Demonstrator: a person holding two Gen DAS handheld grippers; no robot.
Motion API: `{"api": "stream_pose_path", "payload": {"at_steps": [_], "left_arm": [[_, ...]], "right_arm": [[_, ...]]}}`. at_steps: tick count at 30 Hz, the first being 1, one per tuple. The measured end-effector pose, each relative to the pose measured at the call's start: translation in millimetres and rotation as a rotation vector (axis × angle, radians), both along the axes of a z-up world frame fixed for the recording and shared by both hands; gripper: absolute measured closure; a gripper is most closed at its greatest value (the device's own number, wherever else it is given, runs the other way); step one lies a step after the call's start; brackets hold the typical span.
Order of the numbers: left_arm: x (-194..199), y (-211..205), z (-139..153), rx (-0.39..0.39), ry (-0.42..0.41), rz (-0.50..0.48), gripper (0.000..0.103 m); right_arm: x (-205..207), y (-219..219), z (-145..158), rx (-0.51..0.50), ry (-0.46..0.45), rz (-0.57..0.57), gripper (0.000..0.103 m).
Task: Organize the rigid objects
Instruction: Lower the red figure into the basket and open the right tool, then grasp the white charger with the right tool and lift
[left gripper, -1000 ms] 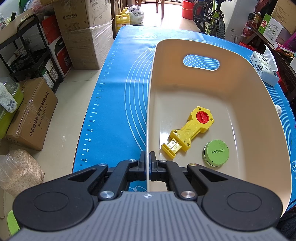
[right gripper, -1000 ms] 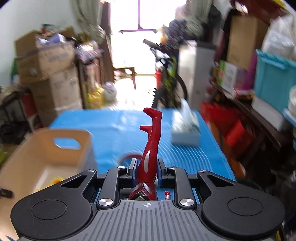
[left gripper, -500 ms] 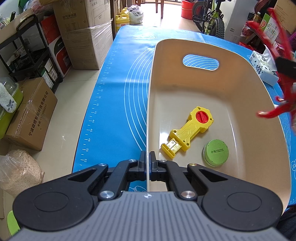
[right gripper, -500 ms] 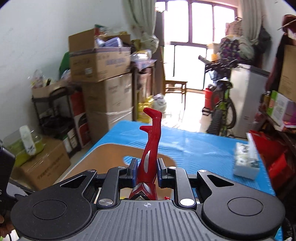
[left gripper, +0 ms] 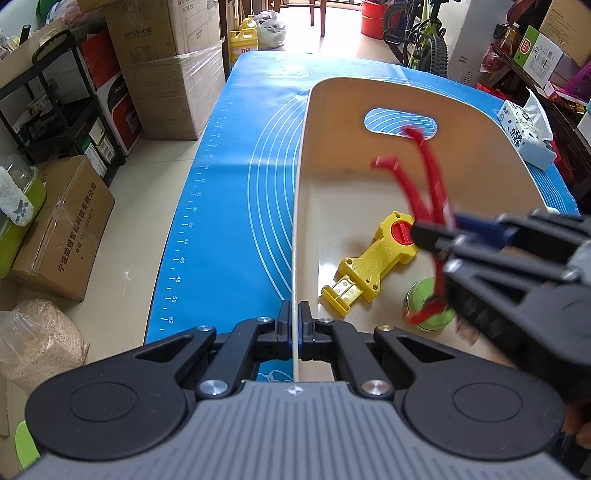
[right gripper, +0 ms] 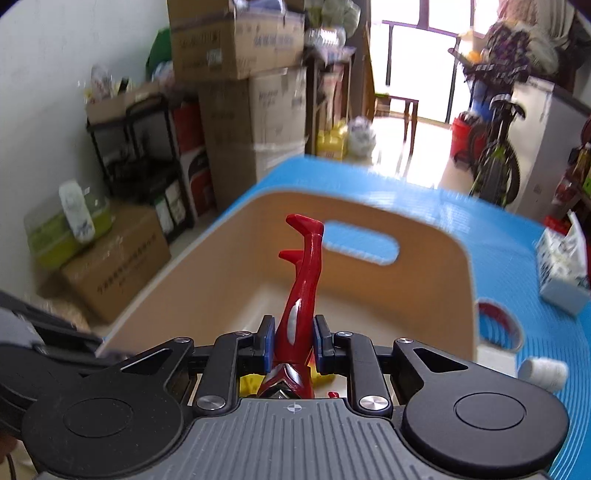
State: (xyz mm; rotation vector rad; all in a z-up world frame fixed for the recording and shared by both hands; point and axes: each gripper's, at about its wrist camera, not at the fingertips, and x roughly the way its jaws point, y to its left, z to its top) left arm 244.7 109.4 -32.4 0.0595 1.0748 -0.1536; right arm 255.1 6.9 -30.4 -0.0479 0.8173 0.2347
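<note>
glossy red plastic figure [right gripper: 303, 291], smooth beige bin [left gripper: 480, 177]

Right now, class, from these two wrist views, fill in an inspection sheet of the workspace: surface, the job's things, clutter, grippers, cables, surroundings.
Surface: blue mat with printed rings and a ruler scale.
Job's things: beige bin on the mat, holding a yellow toy and a green round tin; a red figure is held above the bin, legs pointing away from the holder.
Clutter: tissue pack, tape roll and small white cylinder beside the bin.
Grippers: left gripper shut on the bin's near rim; right gripper shut on the red figure.
Cables: nothing seen.
Surroundings: cardboard boxes, black shelf, bicycle.
</note>
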Motion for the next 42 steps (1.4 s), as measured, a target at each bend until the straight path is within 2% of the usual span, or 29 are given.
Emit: {"api": "stream_pose_path", "payload": {"at_steps": [8,11,12,15,17,22,24,31,37,42], "left_arm": [[-0.1,0.1,0.1,0.002,0.000,0.000,0.099],[-0.2,0.1,0.1,0.001,0.000,0.000,0.099],[-0.1,0.1,0.0,0.001,0.000,0.000,0.099],[-0.2,0.0,0.0,0.002,0.000,-0.001,0.099],[-0.1,0.1,0.0,0.001,0.000,0.000,0.099],[-0.2,-0.1,-0.1,0.002,0.000,0.000,0.099],[-0.4,-0.3,-0.1,0.004,-0.001,0.000,0.099],[-0.3,0.4,1.5,0.004,0.000,-0.001,0.099],[-0.2,0.8,1.7,0.001,0.000,-0.002,0.099],[-0.1,0.7,1.7,0.001,0.000,-0.002,0.099]], "right_arm": [[6.8,8.3,-27.2,-0.025,0.154,0.022,0.073],[6.9,5.1,-29.5,-0.023,0.178,-0.001,0.071],[5.0,1.7,-28.5,-0.015,0.174,-0.006,0.068],[-0.9,-3.1,-24.8,-0.006,0.138,-0.018,0.049],[-5.0,-10.4,-18.0,0.009,0.110,-0.040,0.041],[-21.0,-39.5,8.9,0.077,0.025,-0.087,0.037],[-30.8,-54.7,19.7,0.098,-0.023,-0.125,0.032],[-53.5,-106.6,39.9,0.072,-0.115,-0.266,0.031],[-61.7,-146.3,29.6,0.035,-0.107,-0.349,0.027],[-68.6,-165.2,0.2,0.006,-0.061,-0.383,0.026]]}}
